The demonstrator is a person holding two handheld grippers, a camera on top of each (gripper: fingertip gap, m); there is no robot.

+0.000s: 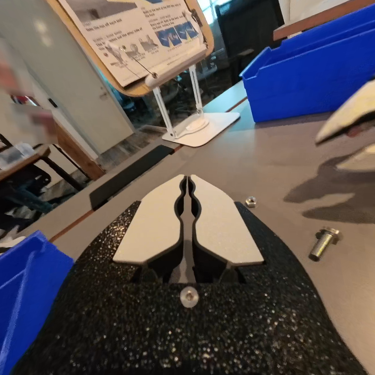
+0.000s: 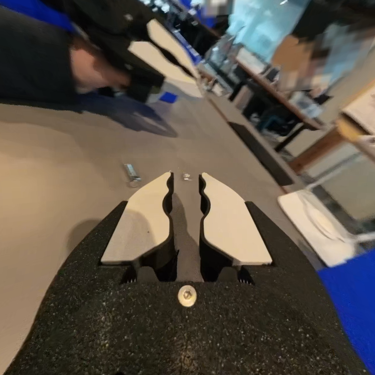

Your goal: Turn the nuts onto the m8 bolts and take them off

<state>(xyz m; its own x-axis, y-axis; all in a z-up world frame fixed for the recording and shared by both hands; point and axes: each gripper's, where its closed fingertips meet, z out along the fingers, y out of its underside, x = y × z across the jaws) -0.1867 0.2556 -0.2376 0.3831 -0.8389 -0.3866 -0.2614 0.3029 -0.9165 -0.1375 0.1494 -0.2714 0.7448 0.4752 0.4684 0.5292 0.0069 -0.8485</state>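
Observation:
A silver hex bolt (image 1: 324, 244) lies on its side on the grey table, right of my left gripper (image 1: 187, 178), which is shut and empty. A small silver nut (image 1: 250, 201) lies apart from the bolt, just right of the left fingers. In the right wrist view the nut (image 2: 186, 176) sits on the table just beyond my open, empty right gripper (image 2: 186, 175), in line with the gap between its tips. The bolt (image 2: 132, 175) lies to the left of it. The right gripper also shows at the right edge of the left wrist view (image 1: 353, 146), and the left gripper in a hand at the upper left of the right wrist view (image 2: 166, 54).
A blue bin (image 1: 308, 77) stands at the back right and another blue bin (image 1: 26, 284) at the near left. A document stand with a printed sheet (image 1: 162, 67) rests on a white base (image 1: 205, 129). A black strip (image 1: 129, 174) lies along the table's left edge. One gripper's finger ends stand about 12 cm off the other's.

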